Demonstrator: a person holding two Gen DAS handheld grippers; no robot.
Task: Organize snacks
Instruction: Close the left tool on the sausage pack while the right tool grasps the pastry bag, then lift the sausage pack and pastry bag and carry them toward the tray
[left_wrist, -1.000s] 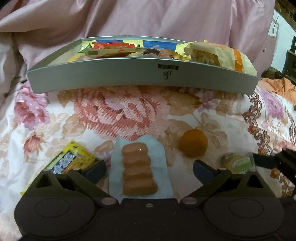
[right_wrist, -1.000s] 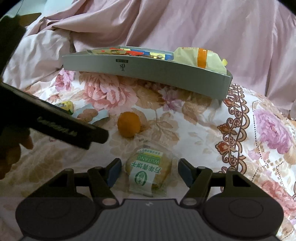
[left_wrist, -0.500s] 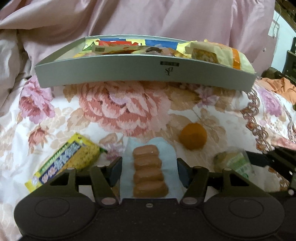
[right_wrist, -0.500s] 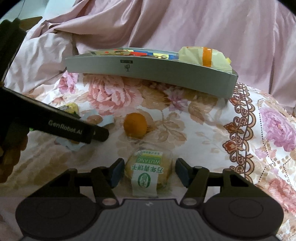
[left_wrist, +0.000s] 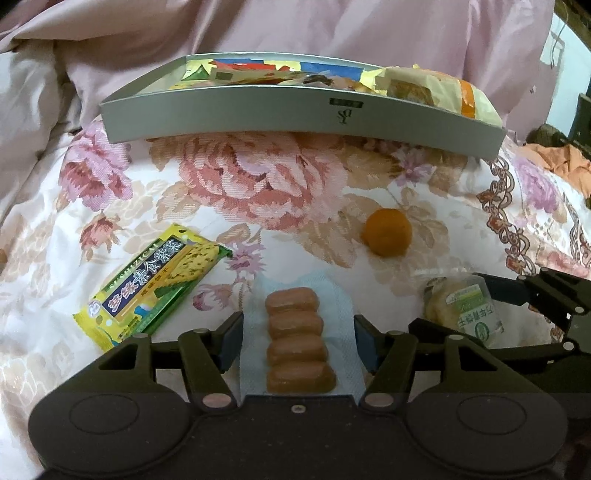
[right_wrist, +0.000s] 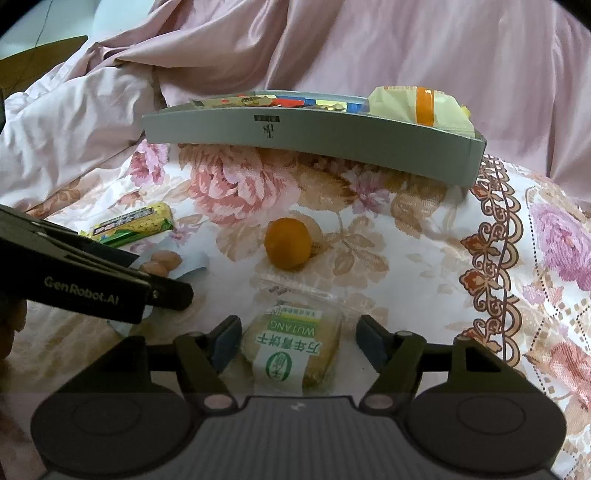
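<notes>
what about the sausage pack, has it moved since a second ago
Yes. In the right wrist view the sausage pack has shifted nearer the camera and further left of the orange, which lies still.

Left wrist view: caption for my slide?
Left gripper fingers bracket a sausage pack before the grey snack tray.

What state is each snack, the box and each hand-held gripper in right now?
Grey box: open-topped, snack packets inside.
Sausage pack: sealed, between left hand-held gripper pads, which meet its edges.
Biscuit packet: sealed, flat between right hand-held gripper pads, gaps either side.
Yellow cracker pack: sealed, on the cloth.
Orange: whole, loose.
</notes>
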